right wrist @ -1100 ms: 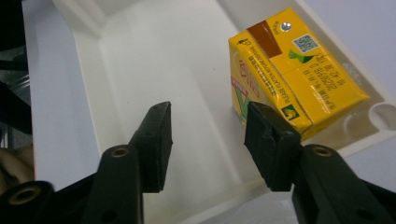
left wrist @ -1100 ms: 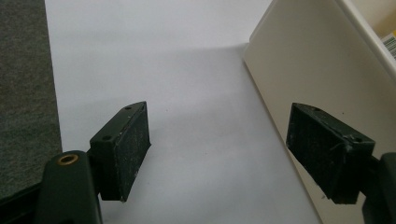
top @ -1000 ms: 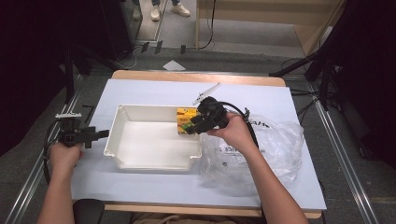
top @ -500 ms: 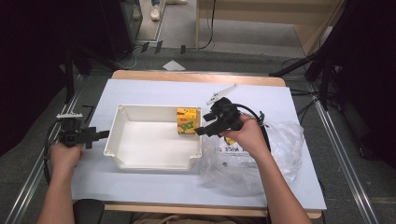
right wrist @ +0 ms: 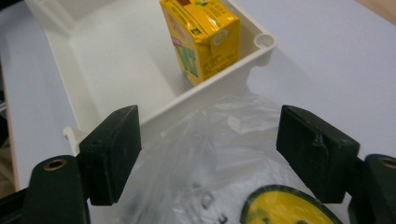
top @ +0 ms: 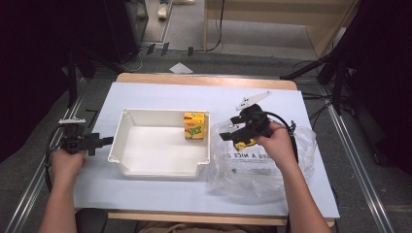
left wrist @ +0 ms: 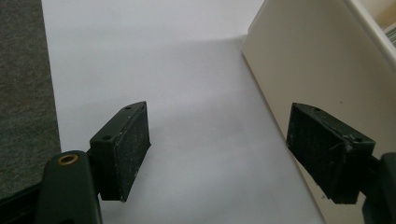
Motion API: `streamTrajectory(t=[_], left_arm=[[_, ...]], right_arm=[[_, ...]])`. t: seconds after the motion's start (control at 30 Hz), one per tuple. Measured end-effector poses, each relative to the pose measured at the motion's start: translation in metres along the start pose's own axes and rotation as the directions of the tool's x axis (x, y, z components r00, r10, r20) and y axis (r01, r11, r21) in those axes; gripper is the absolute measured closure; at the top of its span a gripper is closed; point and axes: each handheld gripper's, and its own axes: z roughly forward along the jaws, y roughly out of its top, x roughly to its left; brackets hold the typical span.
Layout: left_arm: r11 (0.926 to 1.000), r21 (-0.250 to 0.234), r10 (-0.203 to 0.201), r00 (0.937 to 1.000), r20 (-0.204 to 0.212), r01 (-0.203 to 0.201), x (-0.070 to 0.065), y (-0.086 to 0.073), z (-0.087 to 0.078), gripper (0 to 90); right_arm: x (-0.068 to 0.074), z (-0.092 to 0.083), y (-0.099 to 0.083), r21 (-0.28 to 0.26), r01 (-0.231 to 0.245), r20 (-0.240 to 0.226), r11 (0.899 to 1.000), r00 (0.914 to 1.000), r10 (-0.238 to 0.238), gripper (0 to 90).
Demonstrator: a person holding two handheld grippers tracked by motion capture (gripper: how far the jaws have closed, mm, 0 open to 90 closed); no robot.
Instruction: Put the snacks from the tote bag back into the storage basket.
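Juice carton, yellow with green print, stands upright inside the white plastic tray, in the tray's far right corner, close against the right wall. In the right gripper view we see the same carton just behind the tray's near wall, beside the rounded corner post.

We see the tray resting on the surface, which carries a pale blue-white covering. A clear plastic bag lies on the surface just to the right of the tray, touching or nearly touching its right wall; we cannot tell which. The bag bears dark printed lettering and a yellow smiley-face mark.

The right claw hovers over the left part of the bag, held in the person's right hand and pointed toward the tray. Its jaws stand wide apart with nothing between them; in the right gripper view the right claw frames crinkled bag film and the tray wall beyond.

The left claw sits low at the left edge of the surface, held in the person's left hand, with its tips just beside the tray's left wall. Its jaws are likewise spread and grip nothing. In the left gripper view the left claw frames bare covering, with the tray's outer wall rising at the right.
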Motion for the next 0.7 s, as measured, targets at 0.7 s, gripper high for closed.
streamTrajectory(t=[0.7], left_arm=[[1.0000, -0.009, -0.002, 1.0000, 0.003, 0.002, 0.002, 0.001, -0.001, 22.7]], right_arm=[[-0.050, -0.024, -0.049, -0.048, -0.088, 0.072, 0.995, 0.9931, 0.092, 23.9]])
